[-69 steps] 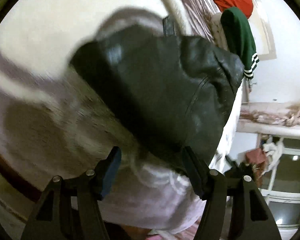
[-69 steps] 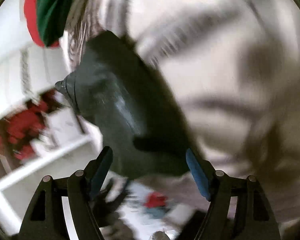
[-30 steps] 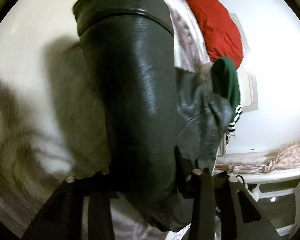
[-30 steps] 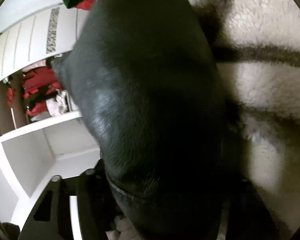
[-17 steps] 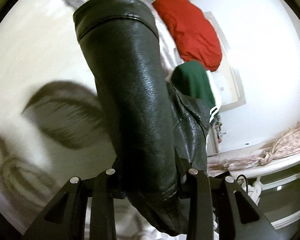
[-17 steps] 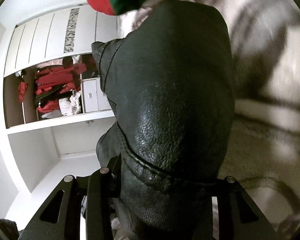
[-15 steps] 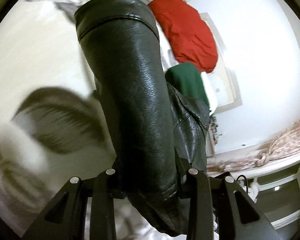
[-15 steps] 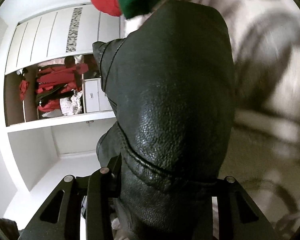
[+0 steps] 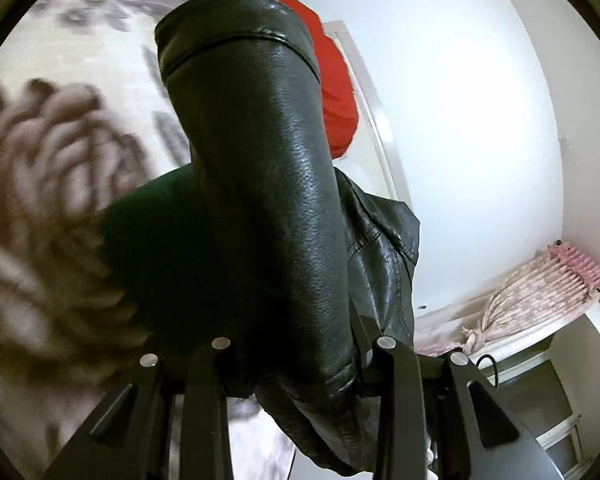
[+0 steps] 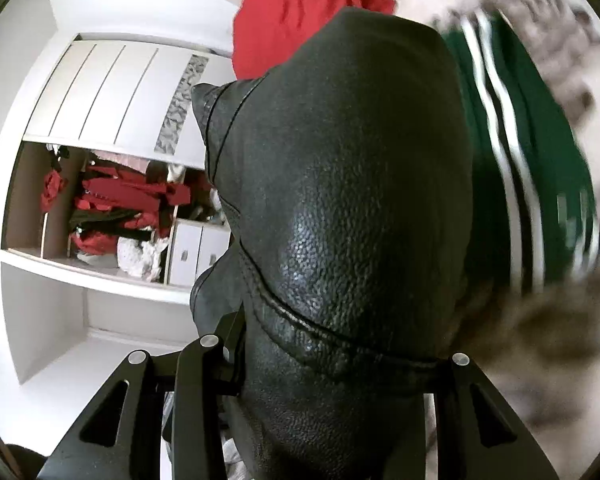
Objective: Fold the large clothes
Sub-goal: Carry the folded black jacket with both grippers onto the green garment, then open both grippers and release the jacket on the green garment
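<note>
A black leather jacket fills the middle of both views. My left gripper is shut on a folded edge of it, with a cuffed sleeve end standing up toward the lens. My right gripper is shut on another part of the black leather jacket, which bulges up and hides the fingertips. The jacket hangs lifted above the patterned bedspread. The bedspread also shows in the right wrist view.
A green garment with white stripes and a red garment lie on the bed behind the jacket. An open white wardrobe holds red clothes. A pink curtain and white wall stand at the right.
Both grippers closed on the jacket and lifted it off the bed. Since half a second ago they have carried it toward the green and red garments, which now appear closer.
</note>
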A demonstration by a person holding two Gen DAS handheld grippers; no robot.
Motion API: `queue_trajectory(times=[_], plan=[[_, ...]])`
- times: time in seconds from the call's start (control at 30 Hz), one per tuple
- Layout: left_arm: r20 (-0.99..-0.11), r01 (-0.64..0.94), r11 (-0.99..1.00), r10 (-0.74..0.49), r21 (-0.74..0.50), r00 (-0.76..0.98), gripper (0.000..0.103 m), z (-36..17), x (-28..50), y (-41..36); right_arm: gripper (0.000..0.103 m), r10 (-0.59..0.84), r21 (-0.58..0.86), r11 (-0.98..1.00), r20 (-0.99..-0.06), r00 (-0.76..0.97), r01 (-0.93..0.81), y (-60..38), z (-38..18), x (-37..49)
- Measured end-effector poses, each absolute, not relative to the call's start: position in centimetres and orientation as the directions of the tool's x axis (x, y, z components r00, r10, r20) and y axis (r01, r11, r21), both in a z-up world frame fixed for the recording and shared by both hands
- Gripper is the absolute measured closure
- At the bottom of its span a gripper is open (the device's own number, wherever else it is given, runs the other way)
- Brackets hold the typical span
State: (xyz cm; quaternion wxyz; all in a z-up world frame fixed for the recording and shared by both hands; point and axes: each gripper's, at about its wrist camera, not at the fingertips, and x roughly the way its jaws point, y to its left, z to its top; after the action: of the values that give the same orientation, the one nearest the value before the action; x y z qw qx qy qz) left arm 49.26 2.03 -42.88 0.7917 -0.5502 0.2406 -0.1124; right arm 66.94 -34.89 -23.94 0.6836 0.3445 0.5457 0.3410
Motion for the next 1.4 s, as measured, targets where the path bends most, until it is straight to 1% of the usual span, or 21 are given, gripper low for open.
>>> queue_trajectory(times=[0.13,0.3,0.37,0.4,0.53,0.57,0.6,0.67,0.7,0.73,0.77,0.8,0.83,0.93,1.0,1.03,1.07,1.1,1.17,1.27,1.4], plan=[[-0.253,-0.088,0.359,-0.444,-0.929,0.860,0.074,-46.0,55.1,1.9,0.063,0.827,0.824,0.557,-0.538,0.161,-0.107,-35.4,-25.3,76.3],[-0.309,-0.126,0.382,-0.465,-0.916,0.830,0.073,-52.6,57.6,1.7,0.062,0.818,0.812,0.575,-0.568,0.085,-0.100,-35.1,-32.5,82.2],[-0.320,-0.124,0.395,-0.480,-0.910,0.816,0.072,-54.1,57.6,1.9,0.062,0.811,0.807,0.585,-0.583,0.052,-0.085,-35.4,-35.9,83.3],[-0.327,-0.122,0.405,-0.490,-0.906,0.808,0.069,-54.6,57.6,2.0,0.061,0.809,0.805,0.588,-0.587,0.043,-0.077,-35.7,-36.9,83.9],[-0.352,-0.115,0.425,-0.534,-0.898,0.769,0.067,-54.0,57.2,2.6,0.054,0.816,0.816,0.578,-0.578,0.010,-0.019,-37.2,-39.4,84.4],[-0.371,-0.128,0.431,-0.547,-0.893,0.751,0.067,-53.5,57.1,2.6,0.049,0.807,0.807,0.590,-0.590,0.007,-0.004,-37.5,-39.2,84.3],[-0.399,-0.146,0.442,-0.558,-0.885,0.728,0.064,-53.2,57.1,2.7,0.047,0.795,0.795,0.607,-0.606,0.004,-0.004,-37.7,-39.7,83.6],[-0.447,-0.177,0.464,-0.575,-0.868,0.686,0.063,-52.5,57.4,2.7,0.039,0.745,0.745,0.668,-0.668,0.007,-0.002,-37.5,-38.9,83.0],[-0.463,-0.183,0.475,-0.579,-0.861,0.671,0.060,-52.1,57.2,2.7,0.036,0.716,0.716,0.698,-0.697,0.014,-0.006,-37.5,-38.4,82.5],[-0.481,-0.188,0.491,-0.582,-0.851,0.656,0.046,-51.7,56.8,2.8,0.033,0.689,0.689,0.725,-0.724,0.023,-0.010,-37.7,-37.9,82.2],[-0.502,-0.186,0.518,-0.580,-0.835,0.641,0.036,-51.1,56.5,2.7,0.030,0.665,0.665,0.747,-0.746,0.039,-0.012,-37.8,-37.4,81.8],[-0.523,-0.177,0.555,-0.561,-0.813,0.642,0.014,-50.3,56.0,2.7,0.029,0.648,0.649,0.761,-0.760,0.053,0.000,-38.0,-36.9,81.5],[-0.530,-0.162,0.585,-0.539,-0.795,0.655,0.002,-49.5,55.5,2.7,0.029,0.628,0.630,0.776,-0.775,0.071,0.012,-38.2,-36.4,81.1],[-0.580,-0.128,0.690,-0.476,-0.712,0.660,0.001,-47.4,53.7,3.1,0.022,0.519,0.528,0.849,-0.842,0.144,0.026,-39.0,-34.6,79.9],[-0.631,-0.105,0.781,-0.408,-0.615,0.660,0.001,-45.9,52.4,3.5,0.020,0.355,0.364,0.931,-0.908,0.222,-0.002,-38.2,-32.4,78.3],[-0.651,-0.103,0.814,-0.373,-0.571,0.662,0.000,-45.1,52.3,3.2,0.019,0.302,0.309,0.951,-0.919,0.253,-0.013,-37.6,-31.6,77.2],[-0.674,-0.103,0.854,-0.323,-0.510,0.664,0.000,-43.6,52.6,2.0,0.015,0.214,0.217,0.976,-0.934,0.287,-0.023,-37.1,-30.6,76.1],[-0.695,-0.097,0.896,-0.263,-0.433,0.669,0.000,-42.7,51.8,1.9,0.014,0.126,0.126,0.992,-0.939,0.319,-0.022,-36.0,-29.6,74.8],[-0.719,-0.092,0.938,-0.189,-0.333,0.669,0.000,-41.5,51.3,0.8,0.014,-0.001,-0.010,1.000,-0.927,0.375,-0.021,-34.2,-28.0,72.1],[-0.756,-0.082,0.981,-0.080,-0.175,0.649,0.000,-39.8,49.9,0.6,0.013,-0.062,-0.073,0.997,-0.916,0.396,-0.014,-33.7,-26.6,68.6],[-0.768,-0.076,0.992,-0.025,-0.096,0.640,0.000,-36.4,48.7,1.2,0.013,-0.116,-0.104,0.993,-0.902,0.415,0.051,-32.2,-23.1,63.7]])
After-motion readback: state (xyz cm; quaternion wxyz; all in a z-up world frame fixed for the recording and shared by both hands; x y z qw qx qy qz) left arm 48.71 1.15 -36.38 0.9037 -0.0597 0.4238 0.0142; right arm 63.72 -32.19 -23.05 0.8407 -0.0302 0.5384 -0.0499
